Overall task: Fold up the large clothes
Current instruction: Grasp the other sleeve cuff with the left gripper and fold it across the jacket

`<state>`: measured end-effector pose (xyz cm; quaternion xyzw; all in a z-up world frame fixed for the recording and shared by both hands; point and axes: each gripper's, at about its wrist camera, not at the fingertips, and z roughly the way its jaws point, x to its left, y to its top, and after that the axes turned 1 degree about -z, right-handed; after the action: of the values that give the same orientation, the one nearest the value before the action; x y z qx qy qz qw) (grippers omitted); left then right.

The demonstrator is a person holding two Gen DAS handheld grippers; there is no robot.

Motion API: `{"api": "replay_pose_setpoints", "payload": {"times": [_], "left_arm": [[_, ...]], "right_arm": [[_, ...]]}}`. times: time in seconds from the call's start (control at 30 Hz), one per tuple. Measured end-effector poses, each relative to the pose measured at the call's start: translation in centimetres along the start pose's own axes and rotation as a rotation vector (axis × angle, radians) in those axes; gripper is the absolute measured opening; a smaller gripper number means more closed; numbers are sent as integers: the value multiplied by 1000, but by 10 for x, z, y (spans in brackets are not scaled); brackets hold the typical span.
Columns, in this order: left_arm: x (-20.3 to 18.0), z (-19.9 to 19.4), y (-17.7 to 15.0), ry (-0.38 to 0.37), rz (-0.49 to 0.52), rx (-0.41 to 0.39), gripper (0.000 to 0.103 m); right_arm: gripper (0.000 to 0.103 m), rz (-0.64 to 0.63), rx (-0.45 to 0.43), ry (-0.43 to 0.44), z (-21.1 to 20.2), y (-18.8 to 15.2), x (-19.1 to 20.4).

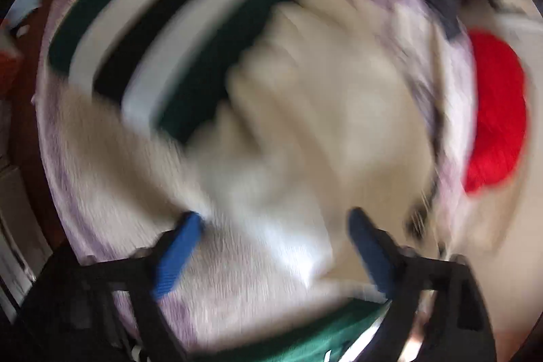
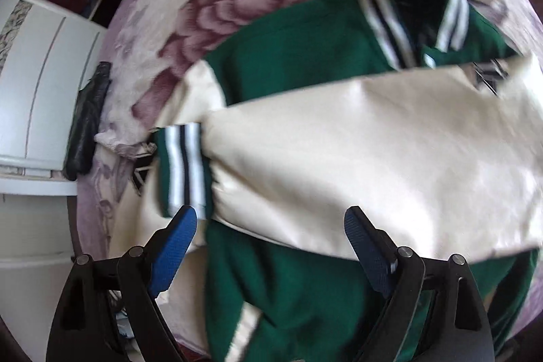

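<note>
Blue-padded fingers of each hand-held gripper frame the bottom of both views, and both stand released, nothing between them.

Largest is the bed, covered by a lilac bedspread printed with big roses. Spread on it lies the jacket, green in the body with cream sleeves and green, white and black striped ribbing. One cream sleeve is laid across the body, its striped cuff ending near the left edge, which reads as a fold already made so the garment narrows. The right hand-held gripper hovers over that sleeve, pointing steeply down, jaws spread, apparently free of the cloth.

The left hand-held gripper looks down on cream fabric and a band of striped ribbing, heavily blurred; whether its pads touch the cloth I cannot tell.

Only the right view shows the collar, the white cupboard beside the bed and a dark item at the bed's edge. Something red appears in both, larger in the left view.
</note>
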<state>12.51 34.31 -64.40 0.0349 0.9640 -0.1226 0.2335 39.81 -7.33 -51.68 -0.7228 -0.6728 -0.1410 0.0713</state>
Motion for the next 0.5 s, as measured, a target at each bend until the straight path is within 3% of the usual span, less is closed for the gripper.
{"api": "replay_pose_setpoints", "payload": {"times": [0.03, 0.1, 0.13, 0.2, 0.3, 0.5], "left_arm": [[-4, -2, 7, 25, -26, -48, 66], [-16, -15, 15, 67, -24, -133, 19], [-29, -31, 21, 69, 12, -205, 9], [-52, -54, 32, 76, 85, -297, 6], [-95, -91, 58, 17, 203, -391, 6], [-185, -122, 74, -15, 481, -469, 5]], "right_arm": [[90, 22, 4, -14, 2, 1, -6], [90, 49, 14, -34, 7, 16, -13], [90, 60, 15, -42, 7, 13, -17], [90, 66, 18, -33, 15, 14, -16], [90, 53, 30, -5, 24, 16, -2], [90, 44, -8, 107, 51, 36, 52]]}}
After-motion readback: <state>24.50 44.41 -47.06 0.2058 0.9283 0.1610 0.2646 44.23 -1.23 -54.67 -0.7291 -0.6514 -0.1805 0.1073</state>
